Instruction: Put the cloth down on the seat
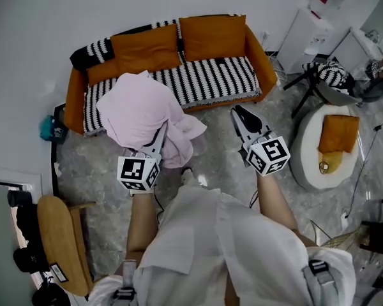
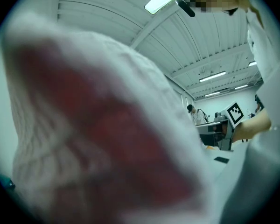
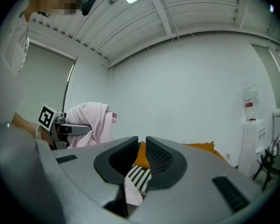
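A pink cloth (image 1: 140, 107) hangs bunched over my left gripper (image 1: 161, 132), which is shut on it, above the floor in front of the sofa's left half. The cloth (image 2: 107, 139) fills most of the left gripper view as a blur. The orange sofa has a black-and-white striped seat cover (image 1: 210, 78) and two orange back cushions (image 1: 212, 36). My right gripper (image 1: 237, 111) is to the right of the cloth and apart from it. Its jaws (image 3: 142, 139) stand a narrow gap apart with nothing between them. The right gripper view shows the cloth (image 3: 91, 120) draped on the left gripper (image 3: 72, 129).
A round white pouf (image 1: 306, 164) with an orange cushion (image 1: 337, 132) stands at the right. Behind it are a tripod (image 1: 306, 94) and a white water dispenser (image 1: 309, 34). A wooden board (image 1: 60, 241) leans at the lower left. A teal object (image 1: 48, 129) lies by the sofa's left arm.
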`<action>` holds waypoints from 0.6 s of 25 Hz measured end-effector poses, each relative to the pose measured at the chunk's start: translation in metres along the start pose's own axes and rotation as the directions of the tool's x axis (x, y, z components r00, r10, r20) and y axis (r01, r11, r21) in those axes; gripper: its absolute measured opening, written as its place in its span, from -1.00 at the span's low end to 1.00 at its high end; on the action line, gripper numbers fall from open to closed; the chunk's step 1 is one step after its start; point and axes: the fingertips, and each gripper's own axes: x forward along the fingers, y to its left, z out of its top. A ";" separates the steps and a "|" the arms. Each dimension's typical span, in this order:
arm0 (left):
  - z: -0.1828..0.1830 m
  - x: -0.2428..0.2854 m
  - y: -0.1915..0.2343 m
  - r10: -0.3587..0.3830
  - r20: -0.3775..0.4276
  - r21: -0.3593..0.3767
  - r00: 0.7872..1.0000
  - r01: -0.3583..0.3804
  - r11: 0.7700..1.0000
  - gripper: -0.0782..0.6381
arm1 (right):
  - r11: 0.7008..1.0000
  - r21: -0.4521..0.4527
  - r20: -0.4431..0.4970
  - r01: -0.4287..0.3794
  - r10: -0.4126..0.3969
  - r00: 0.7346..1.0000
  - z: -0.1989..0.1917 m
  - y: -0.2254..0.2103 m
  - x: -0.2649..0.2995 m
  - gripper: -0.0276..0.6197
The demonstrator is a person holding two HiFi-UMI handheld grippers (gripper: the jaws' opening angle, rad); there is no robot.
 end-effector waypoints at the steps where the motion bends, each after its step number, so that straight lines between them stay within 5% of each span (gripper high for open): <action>1: 0.000 0.008 0.006 -0.003 0.001 -0.003 1.000 0.003 1.000 -0.22 | 1.000 -0.001 0.001 0.000 0.000 1.000 0.002 -0.003 0.009 -0.71; 15: 0.004 0.093 0.094 -0.085 -0.019 -0.022 0.996 0.085 0.996 -0.22 | 0.999 -0.014 -0.036 0.036 -0.036 0.999 0.002 -0.035 0.128 -0.64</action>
